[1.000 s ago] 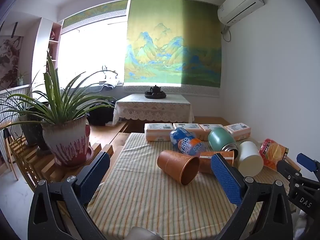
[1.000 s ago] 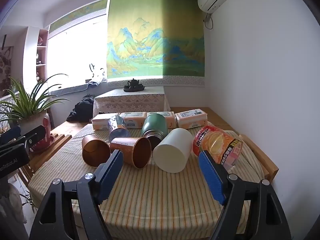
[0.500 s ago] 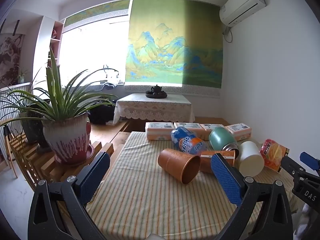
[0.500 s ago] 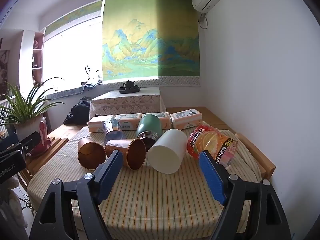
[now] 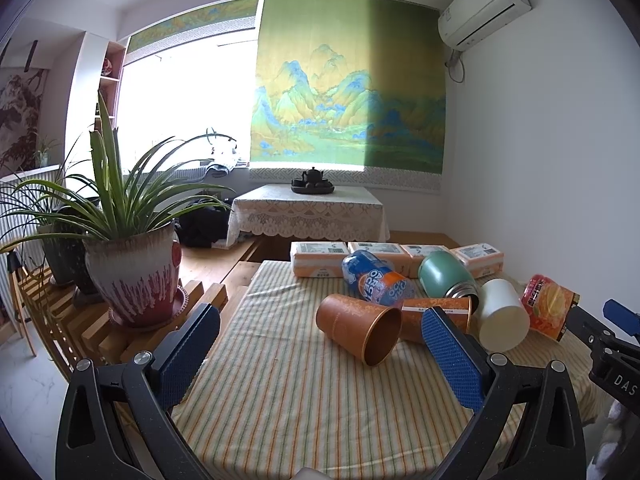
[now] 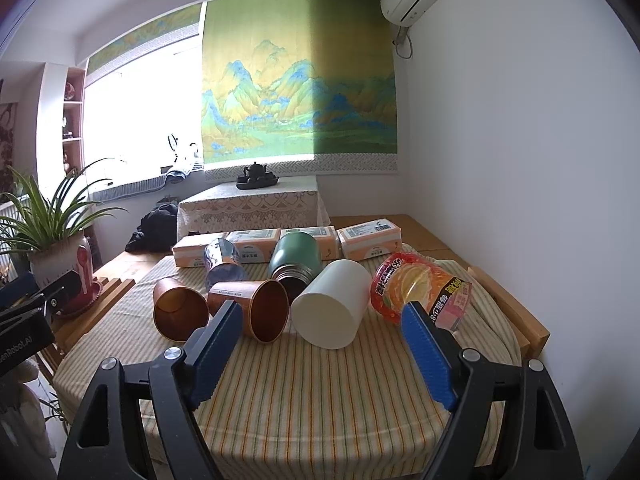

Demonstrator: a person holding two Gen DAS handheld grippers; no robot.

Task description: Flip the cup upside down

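Several cups lie on their sides on the striped tablecloth (image 5: pixel 280 392). A brown cup (image 5: pixel 358 328) (image 6: pixel 180 314) is nearest on the left, its mouth facing me. Beside it lies a second brown cup (image 5: pixel 436 314) (image 6: pixel 256 308), then a white cup (image 5: pixel 502 324) (image 6: pixel 332 304) and a green steel flask (image 5: pixel 446 276) (image 6: pixel 296 262). My left gripper (image 5: pixel 316 354) is open, low over the table's front left, short of the brown cup. My right gripper (image 6: pixel 320 352) is open in front of the white cup, holding nothing.
A blue-orange can (image 5: pixel 376 280) and a red-orange snack tub (image 6: pixel 424 292) lie among the cups. Tissue packs (image 6: pixel 252 246) line the far edge. A potted plant (image 5: pixel 128 264) stands on a wooden rack at left. A white wall (image 6: pixel 520 160) runs along the right.
Both views have shifted slightly: the right gripper has drifted right and a little closer to the cups, the left has barely moved. Both stay open; no cup has moved.
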